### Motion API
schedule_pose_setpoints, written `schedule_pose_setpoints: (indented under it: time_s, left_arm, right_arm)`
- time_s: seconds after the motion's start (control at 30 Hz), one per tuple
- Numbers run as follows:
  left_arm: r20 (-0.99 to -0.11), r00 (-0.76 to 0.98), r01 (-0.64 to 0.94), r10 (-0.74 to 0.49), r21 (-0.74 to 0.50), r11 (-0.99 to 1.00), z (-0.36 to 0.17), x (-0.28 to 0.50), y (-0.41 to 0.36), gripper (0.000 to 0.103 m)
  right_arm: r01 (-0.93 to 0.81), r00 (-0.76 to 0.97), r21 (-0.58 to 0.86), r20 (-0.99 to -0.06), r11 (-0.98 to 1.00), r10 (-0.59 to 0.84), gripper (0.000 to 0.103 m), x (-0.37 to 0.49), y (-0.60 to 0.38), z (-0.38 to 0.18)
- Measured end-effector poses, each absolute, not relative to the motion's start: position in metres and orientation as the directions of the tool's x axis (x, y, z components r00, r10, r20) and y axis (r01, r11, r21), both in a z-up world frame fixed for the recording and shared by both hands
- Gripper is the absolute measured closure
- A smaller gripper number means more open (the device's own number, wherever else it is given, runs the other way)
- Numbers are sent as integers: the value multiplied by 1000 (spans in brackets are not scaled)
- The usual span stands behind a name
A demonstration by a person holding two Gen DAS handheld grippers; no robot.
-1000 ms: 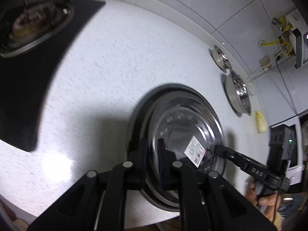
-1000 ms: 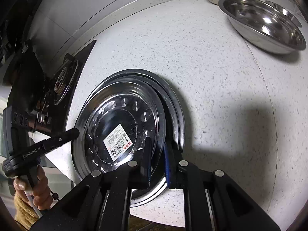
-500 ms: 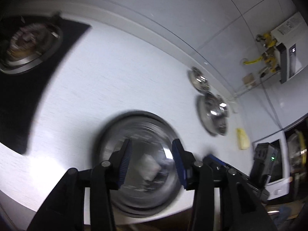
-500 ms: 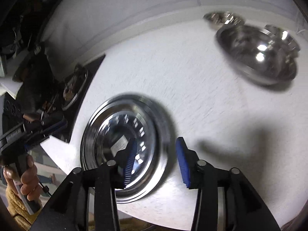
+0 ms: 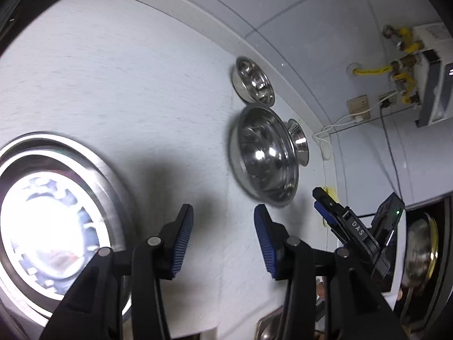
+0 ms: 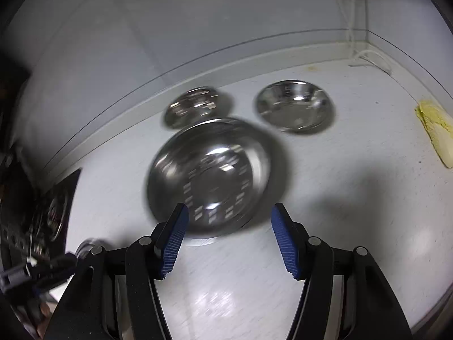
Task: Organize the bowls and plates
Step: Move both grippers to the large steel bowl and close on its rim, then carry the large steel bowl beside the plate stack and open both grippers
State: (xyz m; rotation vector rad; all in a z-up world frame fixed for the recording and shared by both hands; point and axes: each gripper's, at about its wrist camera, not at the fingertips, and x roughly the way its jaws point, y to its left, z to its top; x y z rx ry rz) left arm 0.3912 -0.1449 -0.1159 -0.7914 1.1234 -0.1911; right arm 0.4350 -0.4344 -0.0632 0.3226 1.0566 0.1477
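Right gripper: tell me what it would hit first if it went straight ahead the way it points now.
Most likely the large steel bowl. The right gripper is open, and the bowl sits on the counter just beyond its fingers, between them. The picture is blurred, so depth is uncertain.

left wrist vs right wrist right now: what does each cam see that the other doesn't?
Left wrist only: the stacked plates at its left edge, blown out by glare; the yellow gas pipes on the wall; and the right gripper coming in from the right.

Right wrist only: the burner at its left edge, plus a full look into the small bowl, which the left view sees only partly behind the large bowl.

Both: white counter, large bowl, far small dish, yellow cloth, wall socket. Both jaws open, empty.
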Motion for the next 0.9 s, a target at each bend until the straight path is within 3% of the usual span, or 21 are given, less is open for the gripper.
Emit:
schedule_pose_setpoints:
  time_s: [0.17,0.37,0.57,0.6,0.63,0.67,0.7,0.73,0.8,0.9]
  left_arm:
    - [-781,433,-293,-450,-594,749,-133,438,-176,60]
    - [-825,426,-341,-370,-526,779,-150,478,-181,60]
    - [-842,425,-320,-334,-485,814,-157,510,-192,63]
    - [-845,418,-311,-332,-477,822,-158,514,-195,67]
    - [-848,410,-299,-336,-473,829,-159,517,-198,80]
    - [-853,394,-287,-343,-468,836,-162,520,-201,88]
    - [-853,385,-281,-353,-473,835,-164,524,-203,90]
    - [-851,380,-274,-362,-477,835,-166,525,-205,95]
    - [-850,377,-263,-369,-480,837,-167,524,-208,96]
    - [-837,384,-257,-390,-502,826,-162,518,-206,96]
  right_arm:
    - [62,432,379,-844,923,318,47,470,-451,-87]
    - [72,381,338,-879,939,287,47,499,-460,-112]
    - [59,358,368,-876,928,324,48,517,-460,-130]
    - [54,353,367,-877,929,326,57,519,-458,-131]
    - [50,349,366,-878,929,327,65,520,-456,-133]
    - [45,342,362,-881,931,327,77,522,-454,-135]
    - [38,333,350,-888,936,318,86,523,-451,-137]
    - [46,329,332,-896,942,300,87,524,-450,-138]
    - [35,332,324,-896,945,295,93,523,-445,-139]
    - [37,346,299,-899,954,268,93,518,-443,-133]
